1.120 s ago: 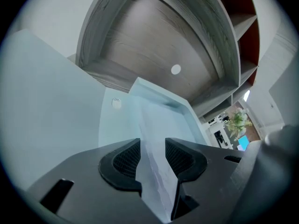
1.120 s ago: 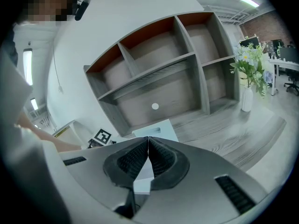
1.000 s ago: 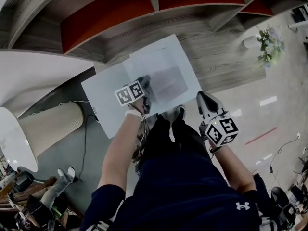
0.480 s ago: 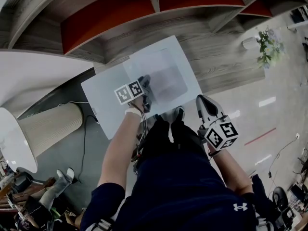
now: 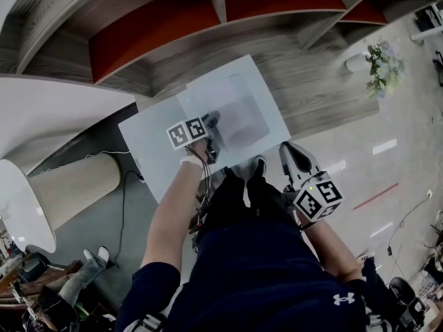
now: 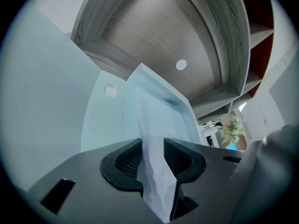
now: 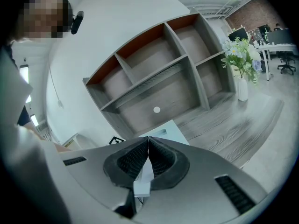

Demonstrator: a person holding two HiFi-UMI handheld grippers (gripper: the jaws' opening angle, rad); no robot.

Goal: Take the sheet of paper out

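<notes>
A white printer [image 5: 156, 154] sits on the floor in front of the shelf unit. In the head view my left gripper [image 5: 210, 124] reaches down over its top. In the left gripper view a white sheet of paper [image 6: 152, 171] stands on edge between the two black pads [image 6: 126, 160]. The jaws have just been closing around it, and a gap still shows at the pads. My right gripper [image 5: 289, 151] hangs to the right of the printer, above the floor. Its pads [image 7: 161, 157] meet at the tips, so it is shut.
A grey wooden shelf unit with red back panels [image 5: 159, 26] stands behind the printer. A vase of flowers [image 5: 384, 64] is on the floor at the right. A round white table on a ribbed column [image 5: 69, 185] is at the left, with a cable [image 5: 124, 206] beside it.
The left gripper stays over the printer with the sheet between its jaws. The right gripper's marker cube has rolled a little and sits slightly lower in the view.
</notes>
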